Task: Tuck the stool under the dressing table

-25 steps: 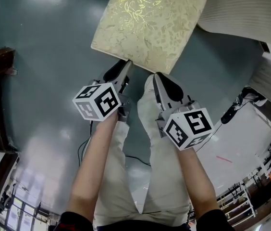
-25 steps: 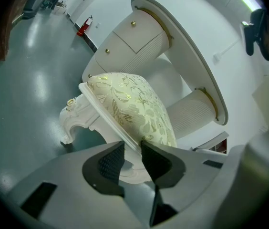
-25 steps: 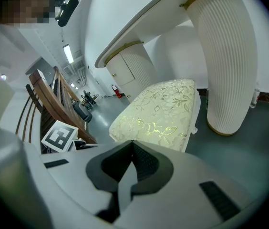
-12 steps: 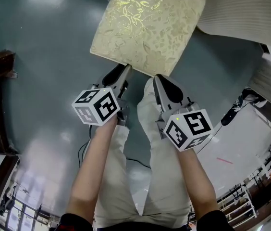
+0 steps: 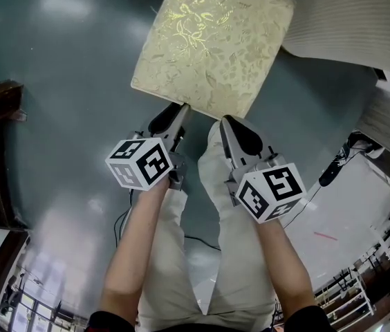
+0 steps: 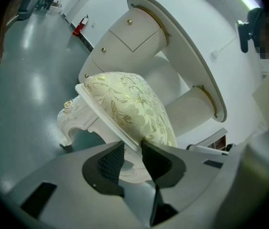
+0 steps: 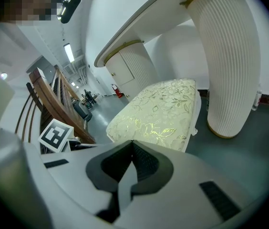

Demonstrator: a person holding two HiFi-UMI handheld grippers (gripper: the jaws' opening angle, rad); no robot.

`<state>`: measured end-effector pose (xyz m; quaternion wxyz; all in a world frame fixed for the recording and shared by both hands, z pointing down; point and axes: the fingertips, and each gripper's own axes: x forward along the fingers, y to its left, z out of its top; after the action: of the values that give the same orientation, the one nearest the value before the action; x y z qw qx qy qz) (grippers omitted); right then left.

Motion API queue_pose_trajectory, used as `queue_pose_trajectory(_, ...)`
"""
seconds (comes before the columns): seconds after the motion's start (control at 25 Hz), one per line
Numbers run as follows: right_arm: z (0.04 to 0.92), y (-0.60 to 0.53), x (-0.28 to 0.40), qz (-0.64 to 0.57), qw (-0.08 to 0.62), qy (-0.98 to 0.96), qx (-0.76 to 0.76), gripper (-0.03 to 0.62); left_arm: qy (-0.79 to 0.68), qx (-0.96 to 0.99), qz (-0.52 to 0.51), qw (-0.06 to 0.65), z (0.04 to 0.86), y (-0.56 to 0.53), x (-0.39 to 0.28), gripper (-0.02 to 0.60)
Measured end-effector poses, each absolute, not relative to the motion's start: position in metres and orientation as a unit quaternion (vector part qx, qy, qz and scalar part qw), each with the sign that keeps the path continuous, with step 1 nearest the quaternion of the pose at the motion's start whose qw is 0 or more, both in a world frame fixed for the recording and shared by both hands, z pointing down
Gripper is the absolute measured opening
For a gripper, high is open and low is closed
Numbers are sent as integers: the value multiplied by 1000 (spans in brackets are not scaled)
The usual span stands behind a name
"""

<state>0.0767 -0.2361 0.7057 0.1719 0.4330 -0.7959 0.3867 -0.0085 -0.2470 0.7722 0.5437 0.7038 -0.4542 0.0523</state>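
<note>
Nearest, left claw [image 6: 132, 144] just spread wider, stool [image 6: 125, 104] seat rim between pads [image 6: 108, 161]; right claw [image 7: 131, 144] pressed together. Head view shows cushion [image 5: 212, 43] only; left gripper view adds carved leg [image 6: 70, 123]. On floor [image 6: 25, 80], stool's long axis runs toward bench [image 6: 172, 42] knee gap.

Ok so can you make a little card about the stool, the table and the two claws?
stool: gold-flowered cushion, white carved legs, standing on the grey floor
dressing table: white, ribbed round pedestals, right behind the stool
left claw: open, jaws have just been opening, stool's seat edge between them
right claw: shut, empty, aimed at the cushion's near edge
</note>
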Motion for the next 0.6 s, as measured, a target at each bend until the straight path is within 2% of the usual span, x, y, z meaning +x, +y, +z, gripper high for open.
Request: queue_pose_trajectory(0.6,707,-204,64,378,158,-797,443,14,-451,710,55,538,776,-246,-7,118)
